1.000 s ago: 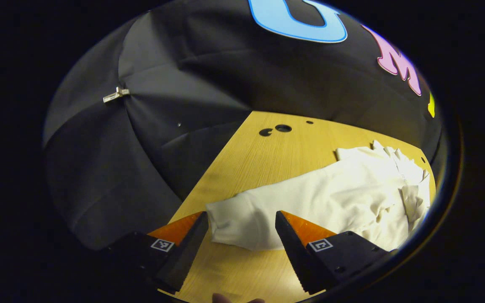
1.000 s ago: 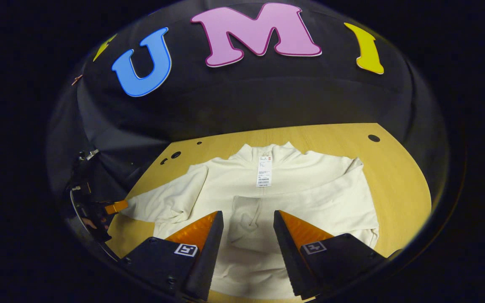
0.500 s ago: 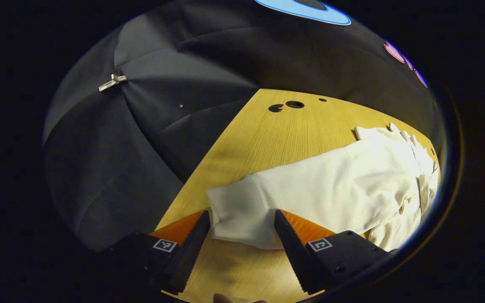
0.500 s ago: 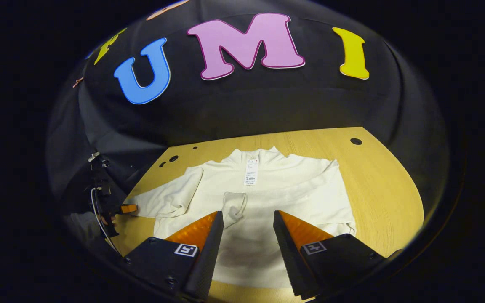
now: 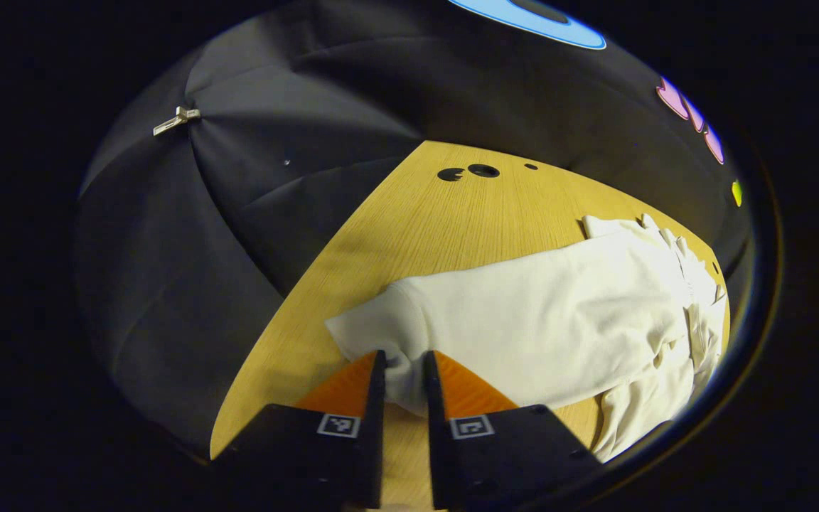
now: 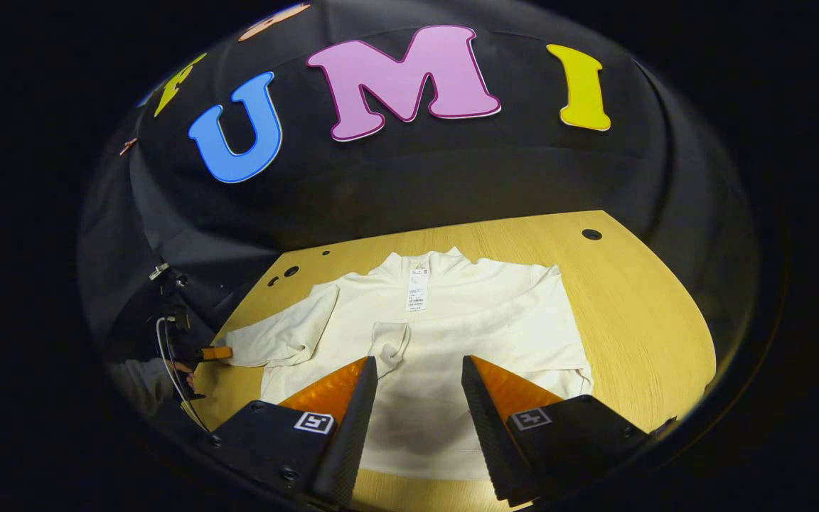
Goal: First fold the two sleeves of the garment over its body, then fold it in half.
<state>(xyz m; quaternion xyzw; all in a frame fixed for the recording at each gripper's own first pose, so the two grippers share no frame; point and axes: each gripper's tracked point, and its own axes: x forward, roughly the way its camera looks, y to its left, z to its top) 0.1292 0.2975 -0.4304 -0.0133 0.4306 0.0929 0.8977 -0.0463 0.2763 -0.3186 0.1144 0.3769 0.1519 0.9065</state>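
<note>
A cream long-sleeved garment [image 6: 452, 327] lies flat on the wooden table [image 6: 637, 299], collar toward the wall. One sleeve lies folded across its body, cuff [image 6: 389, 348] near the middle. The other sleeve [image 5: 523, 320] stretches out sideways over the table. My left gripper [image 5: 402, 366] is shut on that sleeve's cuff [image 5: 370, 331]. In the right gripper view the left gripper [image 6: 214, 353] shows small at the sleeve's end. My right gripper [image 6: 420, 370] hangs open above the garment's lower body, nothing between its fingers.
A white tag [image 6: 416, 290] lies below the collar. Small round holes [image 5: 468, 171] mark the table's far corner, one more hole [image 6: 591, 234] at the other side. Black cloth walls stand close behind the table. A metal clip [image 5: 175, 121] pins the cloth.
My left gripper moved forward onto the cuff and closed on it. My right gripper drew back slightly from the garment, still open.
</note>
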